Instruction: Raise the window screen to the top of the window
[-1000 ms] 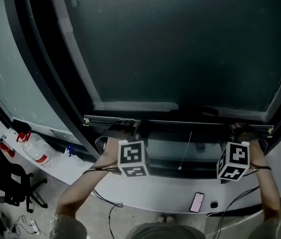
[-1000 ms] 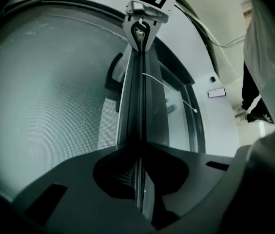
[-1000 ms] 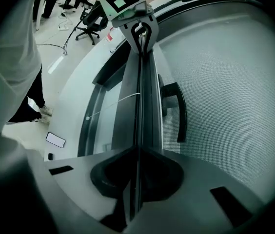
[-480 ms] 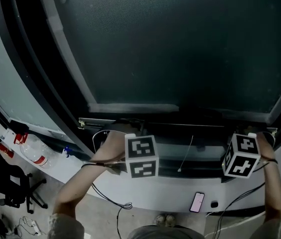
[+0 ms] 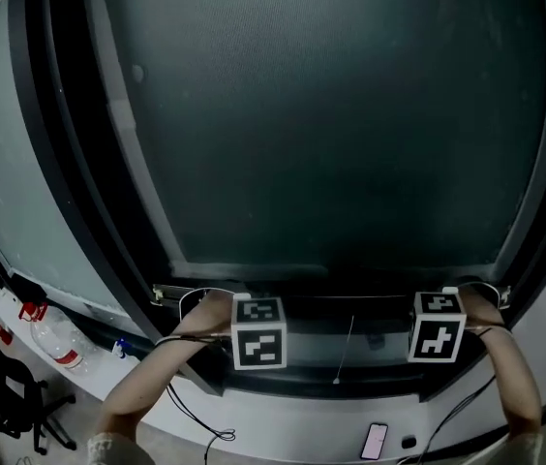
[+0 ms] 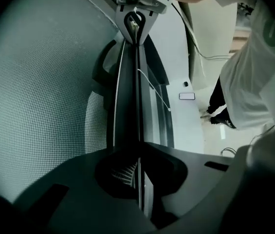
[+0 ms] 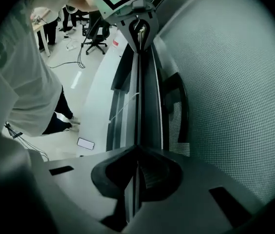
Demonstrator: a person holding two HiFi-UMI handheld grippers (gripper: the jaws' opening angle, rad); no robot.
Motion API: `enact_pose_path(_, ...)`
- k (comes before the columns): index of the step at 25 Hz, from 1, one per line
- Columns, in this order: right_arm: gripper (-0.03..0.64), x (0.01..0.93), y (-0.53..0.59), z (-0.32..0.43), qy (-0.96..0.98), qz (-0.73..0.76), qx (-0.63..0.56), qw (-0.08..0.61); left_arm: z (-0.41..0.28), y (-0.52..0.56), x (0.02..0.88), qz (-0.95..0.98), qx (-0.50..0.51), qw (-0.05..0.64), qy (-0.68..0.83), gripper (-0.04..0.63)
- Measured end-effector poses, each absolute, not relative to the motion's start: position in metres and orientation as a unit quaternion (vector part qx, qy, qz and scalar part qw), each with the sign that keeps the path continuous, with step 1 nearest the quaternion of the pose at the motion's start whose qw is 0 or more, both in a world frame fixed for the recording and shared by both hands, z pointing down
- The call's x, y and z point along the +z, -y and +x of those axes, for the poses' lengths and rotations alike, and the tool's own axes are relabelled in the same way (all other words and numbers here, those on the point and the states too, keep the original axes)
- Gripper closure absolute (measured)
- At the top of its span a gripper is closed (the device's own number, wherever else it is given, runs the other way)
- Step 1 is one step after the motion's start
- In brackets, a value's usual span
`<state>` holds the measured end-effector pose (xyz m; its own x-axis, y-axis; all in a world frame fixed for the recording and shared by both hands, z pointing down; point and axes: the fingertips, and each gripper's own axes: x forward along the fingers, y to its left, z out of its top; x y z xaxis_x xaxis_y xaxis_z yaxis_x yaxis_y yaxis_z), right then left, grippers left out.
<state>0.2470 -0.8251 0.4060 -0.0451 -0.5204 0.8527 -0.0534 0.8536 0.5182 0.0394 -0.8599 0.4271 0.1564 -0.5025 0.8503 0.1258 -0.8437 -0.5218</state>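
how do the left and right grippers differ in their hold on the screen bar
The left gripper clamps the screen bar near its left end, the right gripper near its right end. Mesh shows to the left gripper's left, the right gripper's right. Both are shut on it.

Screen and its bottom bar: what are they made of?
The screen: fine woven mesh, dark grey and matte; the thread grid shows, so likely fibreglass or polyester. The bar: rigid dark strip with a thin bright edge line, probably painted aluminium, maybe plastic.
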Motion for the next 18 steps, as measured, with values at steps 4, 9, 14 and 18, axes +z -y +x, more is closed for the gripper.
enact_pose_path(4,0.598,0.357,0.826,0.252,0.678,0.251,-0.241,0.647,0.041,0.863,0.375,-0.712,-0.612,0.296,-0.175,0.577)
enact_pose_path(9,0.598,0.250,0.834,0.257,0.636,0.336,-0.331,0.611,0.044,0.876,0.262,-0.694,-0.552,0.376,-0.269,0.577)
enact_pose_path(14,0.598,0.120,0.840,0.255,0.579,0.405,-0.419,0.571,0.039,0.881,0.130,-0.680,-0.485,0.434,-0.337,0.575)
enact_pose_path(18,0.598,0.009,0.845,0.252,0.538,0.448,-0.480,0.528,0.034,0.883,0.017,-0.686,-0.382,0.482,-0.390,0.572)
